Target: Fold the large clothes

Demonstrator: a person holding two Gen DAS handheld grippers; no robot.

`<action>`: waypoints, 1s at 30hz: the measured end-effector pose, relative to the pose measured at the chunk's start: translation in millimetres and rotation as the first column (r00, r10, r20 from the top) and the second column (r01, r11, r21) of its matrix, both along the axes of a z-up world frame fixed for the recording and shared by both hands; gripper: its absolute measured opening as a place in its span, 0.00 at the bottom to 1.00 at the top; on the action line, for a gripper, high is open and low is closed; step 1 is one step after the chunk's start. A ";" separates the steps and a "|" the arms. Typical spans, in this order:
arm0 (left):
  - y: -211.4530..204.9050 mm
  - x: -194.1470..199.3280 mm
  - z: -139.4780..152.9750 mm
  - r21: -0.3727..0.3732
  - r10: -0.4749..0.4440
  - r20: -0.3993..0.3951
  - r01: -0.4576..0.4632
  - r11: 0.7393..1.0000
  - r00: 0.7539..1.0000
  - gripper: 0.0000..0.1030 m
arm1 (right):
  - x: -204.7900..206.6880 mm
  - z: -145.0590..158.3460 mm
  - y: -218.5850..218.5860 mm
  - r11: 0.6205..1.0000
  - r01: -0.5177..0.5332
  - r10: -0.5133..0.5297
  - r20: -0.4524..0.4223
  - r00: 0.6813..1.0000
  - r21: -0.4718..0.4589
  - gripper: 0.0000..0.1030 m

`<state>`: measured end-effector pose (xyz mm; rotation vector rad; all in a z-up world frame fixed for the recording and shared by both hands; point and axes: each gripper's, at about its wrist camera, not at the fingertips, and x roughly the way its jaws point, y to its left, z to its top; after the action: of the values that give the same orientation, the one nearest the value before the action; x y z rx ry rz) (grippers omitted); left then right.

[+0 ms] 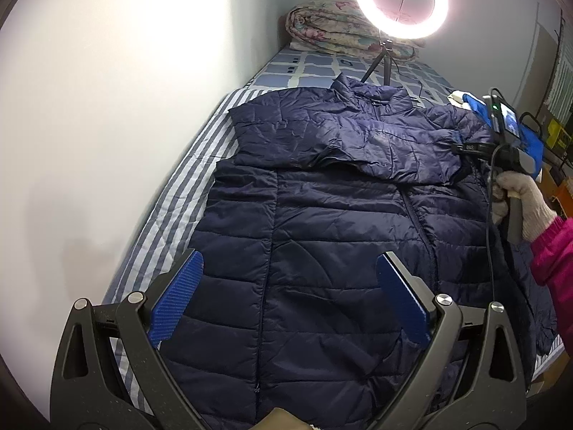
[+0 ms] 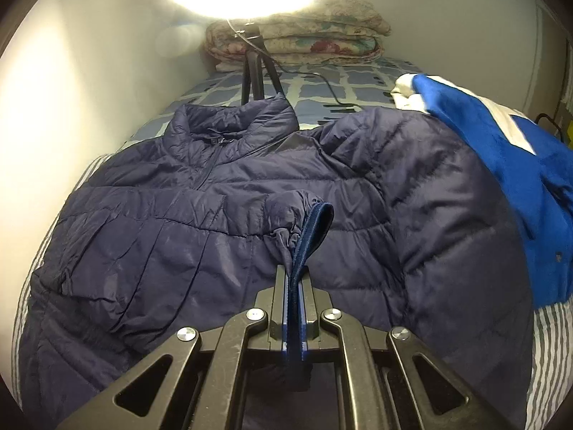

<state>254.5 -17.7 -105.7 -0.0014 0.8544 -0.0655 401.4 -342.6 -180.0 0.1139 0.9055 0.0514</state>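
Surroundings: a lit white ring light on a black tripod (image 1: pixel 401 1) stands on the blue-and-white checked bed sheet (image 1: pixel 315 66) just beyond the jacket collar, and its black cable runs across the sheet. A folded floral quilt (image 2: pixel 297 41) lies against the far wall. A bright blue-and-white fleece garment (image 2: pixel 501 150) is draped at the right, overlapping the jacket's right shoulder. A grey-and-white striped sheet (image 1: pixel 172 193) covers the near part of the bed, along the white wall.

Task item: the navy quilted puffer jacket (image 1: pixel 322 236) lies flat on the bed, front up, zip closed, collar toward the far wall. One sleeve is folded across the chest.

Left gripper (image 1: pixel 288 301): I hold it above the lower half of the jacket with its blue-padded fingers spread wide — nothing is between them.

Right gripper (image 2: pixel 294 286): its jaws are clamped on the elastic-edged navy sleeve cuff (image 2: pixel 309 231), held just above the jacket's chest. In the left wrist view, my gloved right hand (image 1: pixel 519 204) grips this tool's handle at the jacket's right edge.

Limits of view: glare from the ring light washes out the top of the right wrist view. The jacket hem is cut off behind the left gripper body, and the far end of the fleece garment runs out of frame.
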 end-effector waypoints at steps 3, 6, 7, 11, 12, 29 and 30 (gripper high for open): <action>-4.0 0.8 0.8 0.021 -0.003 0.013 0.003 1.000 1.000 0.96 | 18.6 -6.2 6.0 0.999 -0.036 0.036 -0.038 0.999 0.002 0.02; -3.6 2.5 2.4 0.029 0.012 0.021 -0.013 0.999 1.000 0.96 | 30.6 -18.6 16.2 0.998 -0.061 0.058 -0.066 0.996 -0.032 0.02; -1.9 2.7 2.9 0.023 0.017 0.022 -0.017 1.000 1.000 0.96 | 31.1 -22.0 19.7 0.996 -0.062 0.057 -0.079 0.995 -0.057 0.03; 3.6 3.2 5.4 0.015 0.031 0.026 -0.031 0.999 0.999 0.96 | 26.2 -21.8 18.2 0.993 -0.048 0.037 -0.104 0.994 -0.107 0.25; 4.5 3.2 6.0 0.011 0.031 0.028 -0.032 0.999 0.999 0.96 | 21.9 -17.6 17.2 0.990 -0.043 0.030 -0.097 0.995 -0.132 0.25; -59.9 -23.6 38.0 -0.034 -0.171 0.167 0.179 0.983 0.971 0.96 | -189.0 134.2 -50.0 1.000 0.006 -0.009 0.139 0.990 0.023 0.40; -68.6 -27.1 40.1 -0.032 -0.191 0.177 0.200 0.979 0.965 0.96 | -211.6 142.1 -53.2 1.000 0.010 -0.008 0.155 0.988 -0.006 0.42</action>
<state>227.4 -86.3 -65.6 0.0418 0.6765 -0.2692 189.8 -395.7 -37.9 0.1059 0.7501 0.0479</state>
